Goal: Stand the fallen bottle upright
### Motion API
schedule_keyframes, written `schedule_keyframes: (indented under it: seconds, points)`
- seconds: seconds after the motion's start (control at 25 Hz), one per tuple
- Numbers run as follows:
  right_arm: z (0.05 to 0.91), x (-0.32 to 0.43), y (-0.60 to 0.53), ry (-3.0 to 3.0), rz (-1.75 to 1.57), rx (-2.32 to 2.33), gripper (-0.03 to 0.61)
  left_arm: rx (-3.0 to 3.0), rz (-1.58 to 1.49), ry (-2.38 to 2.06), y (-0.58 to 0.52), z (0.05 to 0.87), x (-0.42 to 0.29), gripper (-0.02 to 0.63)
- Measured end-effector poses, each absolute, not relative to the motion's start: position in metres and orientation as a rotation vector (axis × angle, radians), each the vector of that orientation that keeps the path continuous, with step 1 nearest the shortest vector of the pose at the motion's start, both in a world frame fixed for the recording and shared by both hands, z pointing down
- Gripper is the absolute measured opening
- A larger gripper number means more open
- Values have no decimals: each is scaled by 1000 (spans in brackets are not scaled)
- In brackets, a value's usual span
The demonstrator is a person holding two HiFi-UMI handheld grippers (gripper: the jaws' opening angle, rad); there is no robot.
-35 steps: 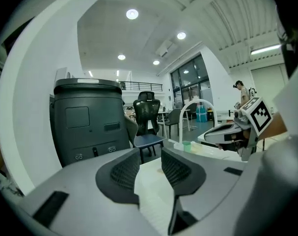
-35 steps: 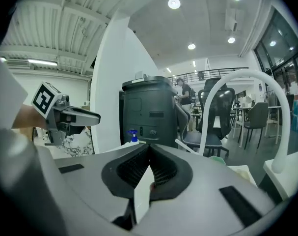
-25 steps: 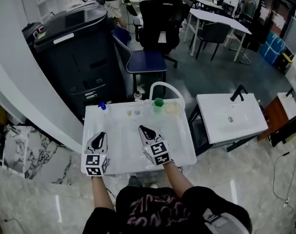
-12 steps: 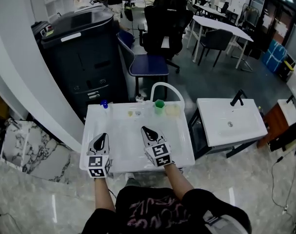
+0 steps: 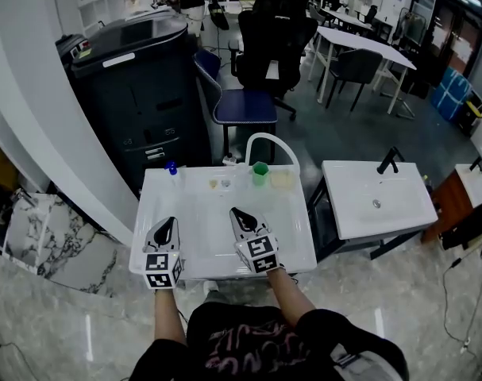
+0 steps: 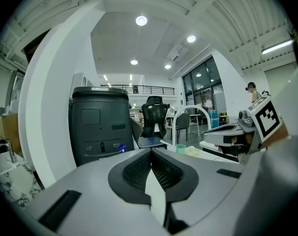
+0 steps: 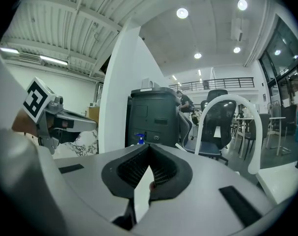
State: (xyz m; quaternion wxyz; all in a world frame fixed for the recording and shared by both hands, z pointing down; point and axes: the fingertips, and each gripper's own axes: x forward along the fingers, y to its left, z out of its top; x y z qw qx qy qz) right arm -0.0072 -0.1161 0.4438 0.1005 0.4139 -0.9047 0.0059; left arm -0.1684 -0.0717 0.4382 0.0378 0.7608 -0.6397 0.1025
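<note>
A small blue-capped bottle (image 5: 171,168) sits at the far left corner of the white table (image 5: 209,213); it is too small to tell whether it stands or lies. It shows as a blue speck (image 7: 140,139) in the right gripper view. My left gripper (image 5: 168,222) hovers over the near left of the table, jaws shut with nothing between them (image 6: 151,150). Over the near middle, my right gripper (image 5: 235,212) points toward the far edge, its pads meeting at the tips with nothing held (image 7: 149,145). Both are well short of the bottle.
Along the far edge stand a green cup (image 5: 260,171), a pale yellow item (image 5: 280,178) and a small clear bottle (image 5: 227,162). A white curved handle (image 5: 268,141) rises behind them. A black printer (image 5: 133,86) and chairs stand beyond; a white sink unit (image 5: 375,201) is to the right.
Both grippers stay over the near half of the table, shifted only slightly. The head view has drifted a little. Nothing on the table has moved.
</note>
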Motion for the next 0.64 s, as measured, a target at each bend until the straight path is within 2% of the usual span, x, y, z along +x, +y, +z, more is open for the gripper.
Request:
schedule_keyframes:
  seconds: [0.64]
  points:
    - [433, 7, -120, -2684, 10, 1242, 12, 2374, 332, -1961, -79, 430, -150, 17]
